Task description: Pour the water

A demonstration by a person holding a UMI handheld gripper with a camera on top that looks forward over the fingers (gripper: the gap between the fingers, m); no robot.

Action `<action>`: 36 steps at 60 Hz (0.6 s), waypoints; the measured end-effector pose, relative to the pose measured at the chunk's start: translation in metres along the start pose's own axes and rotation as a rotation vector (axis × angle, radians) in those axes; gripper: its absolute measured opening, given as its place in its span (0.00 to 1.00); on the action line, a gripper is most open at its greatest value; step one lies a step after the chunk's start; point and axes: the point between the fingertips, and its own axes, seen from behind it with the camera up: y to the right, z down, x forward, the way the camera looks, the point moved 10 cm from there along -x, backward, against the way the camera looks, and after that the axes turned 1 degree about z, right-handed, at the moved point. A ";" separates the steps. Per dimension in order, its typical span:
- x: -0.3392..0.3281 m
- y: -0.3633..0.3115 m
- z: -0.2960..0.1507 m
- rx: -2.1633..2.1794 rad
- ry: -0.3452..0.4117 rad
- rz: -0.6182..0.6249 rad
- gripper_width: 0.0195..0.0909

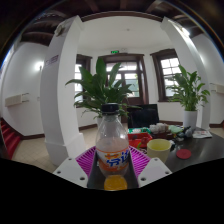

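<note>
The hand-held gripper (116,168) sits at the bottom centre of the frame, its two fingers closed onto a plastic bottle (113,148). The purple pads (87,160) press against the bottle's sides at about label height, with no gap showing on either side, so the grip looks firm. The bottle stands upright between the fingers, its long axis running straight up the middle of the frame, with a white cap (111,108) still on top and an orange drink filling the lower part behind a white and blue label.

To the right of the bottle and a little beyond the fingers, on the dark worktop (200,150), stands a yellow cup (159,147). I judge this to be the likely target for pouring, though nothing marks it as such. A small red object (184,154) lies just right of the cup, and a cluttered group of coloured items sits behind it, too small to make out. Potted plants (104,85) fill the middle and right of the frame further back, in front of windows.

The relation that matters is that the cup lies to the right of the held bottle and lower in the frame than the bottle's neck. A pour would call for carrying the bottle rightward until its mouth is above the cup, then tipping its axis toward that side. With the cap apparently on, nothing would flow until it is removed.
</note>
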 end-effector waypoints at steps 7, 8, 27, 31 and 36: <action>-0.001 -0.002 -0.002 0.023 0.021 -0.004 0.34; -0.009 0.000 -0.017 0.029 0.020 -0.002 0.32; 0.005 0.001 -0.006 0.025 0.033 -0.015 0.24; 0.010 -0.002 -0.013 0.053 0.017 -0.008 0.24; 0.018 0.001 -0.014 0.174 -0.016 -0.002 0.24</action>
